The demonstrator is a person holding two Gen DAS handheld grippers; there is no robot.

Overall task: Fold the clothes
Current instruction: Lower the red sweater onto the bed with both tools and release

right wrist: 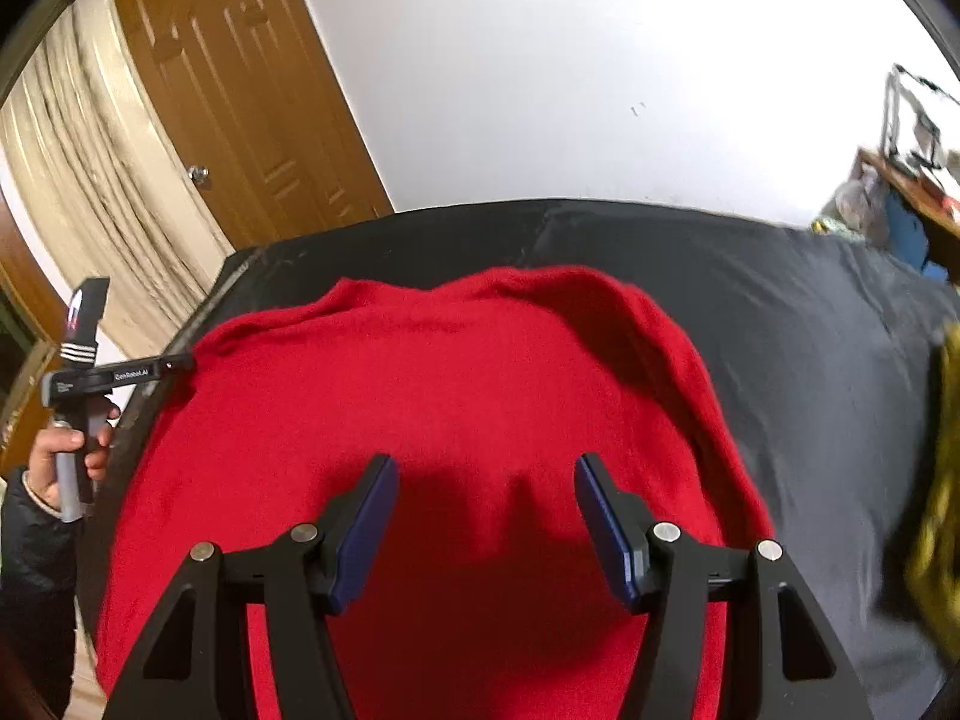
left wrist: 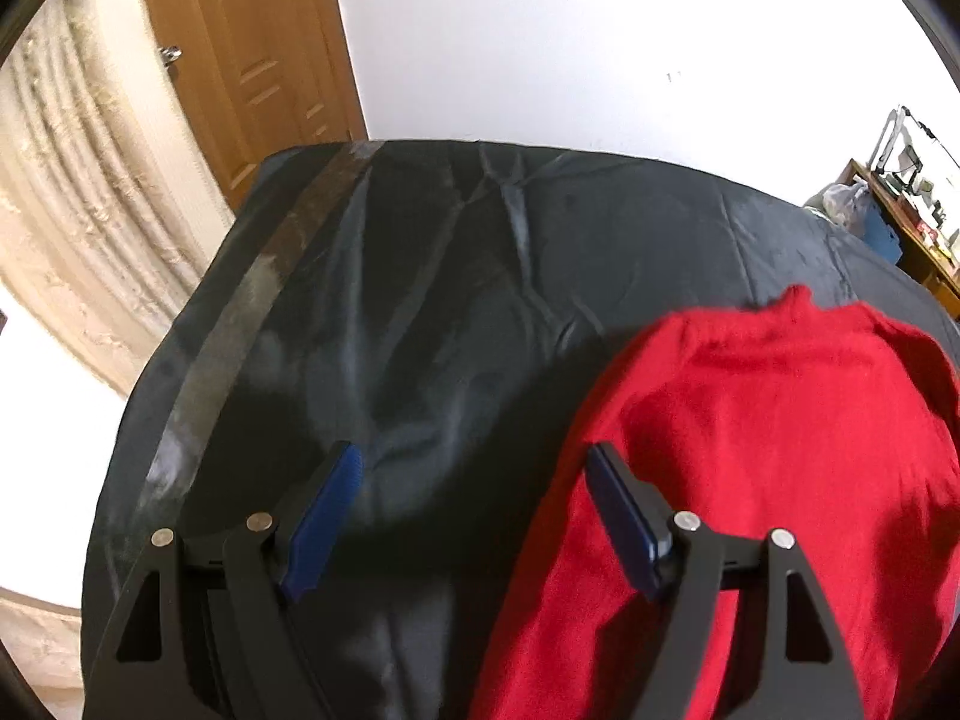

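A red knitted garment (right wrist: pixel 432 396) lies spread on a bed with a dark sheet (right wrist: pixel 810 360). In the left wrist view the same red garment (left wrist: pixel 780 432) fills the lower right. My left gripper (left wrist: pixel 474 456) hangs open above the dark sheet (left wrist: pixel 420 300), just left of the garment's edge, nothing between its blue pads (left wrist: pixel 318 522). My right gripper (right wrist: pixel 486 468) is open over the middle of the garment, its pads (right wrist: pixel 366 534) apart and empty. In the right wrist view a hand (right wrist: pixel 66 456) holds the left gripper's handle (right wrist: pixel 78 396) at the bed's left edge.
A wooden door (left wrist: pixel 252 60) and a cream curtain (left wrist: pixel 90 210) stand beyond the bed's far left corner. A cluttered wooden desk (left wrist: pixel 912 222) is at the right. A yellowish patterned cloth (right wrist: pixel 942 492), blurred, lies at the right edge. A white wall is behind the bed.
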